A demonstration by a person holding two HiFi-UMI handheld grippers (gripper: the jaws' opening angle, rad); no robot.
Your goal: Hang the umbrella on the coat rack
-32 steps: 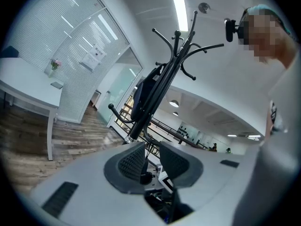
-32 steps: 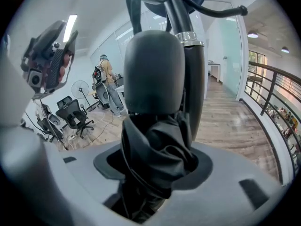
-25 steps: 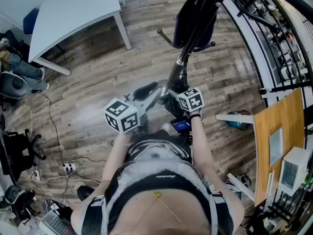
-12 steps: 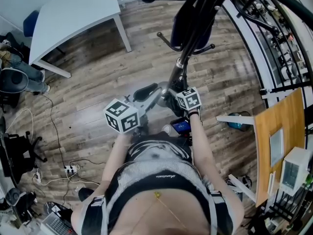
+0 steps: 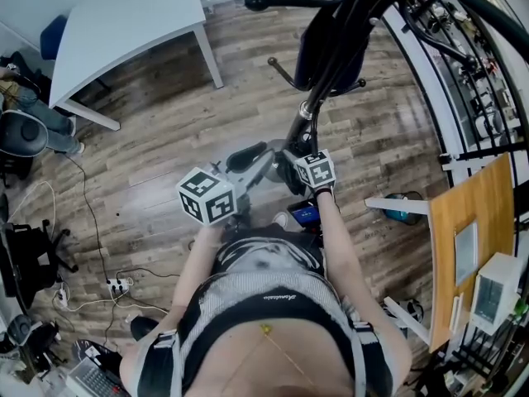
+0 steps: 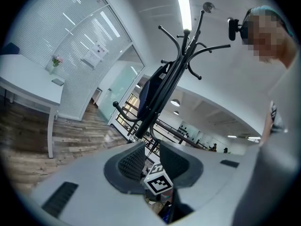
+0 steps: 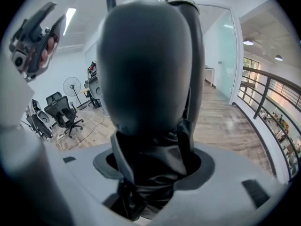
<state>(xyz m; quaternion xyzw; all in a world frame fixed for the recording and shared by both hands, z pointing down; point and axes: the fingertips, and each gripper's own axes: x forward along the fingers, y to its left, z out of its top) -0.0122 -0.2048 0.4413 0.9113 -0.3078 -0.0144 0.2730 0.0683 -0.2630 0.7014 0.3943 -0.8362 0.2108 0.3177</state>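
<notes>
The black coat rack [image 5: 318, 81] stands just ahead of me, its hooks spreading at the top [image 6: 188, 41]. A dark blue item [image 5: 331, 40] hangs on it. The folded black umbrella [image 7: 146, 65] fills the right gripper view. Its bunched black fabric lies between the jaws of my right gripper [image 7: 153, 166], touching both pads, and those jaws are opening. The head view shows the right gripper [image 5: 291, 165] low beside the rack's pole. My left gripper [image 6: 151, 158] is held level and open with nothing between its pads. It points at the rack from the left [image 5: 248, 157].
A white table [image 5: 124, 23] stands at the back left. Office chairs [image 5: 21, 143] and a power strip with cables [image 5: 116, 284] are on the left. A black railing [image 5: 463, 73] curves along the right, with a wooden board [image 5: 467, 238] and a blue object [image 5: 401, 203] below it.
My right gripper has sunk a little and edged left toward the rack's pole. The left gripper has kept still.
</notes>
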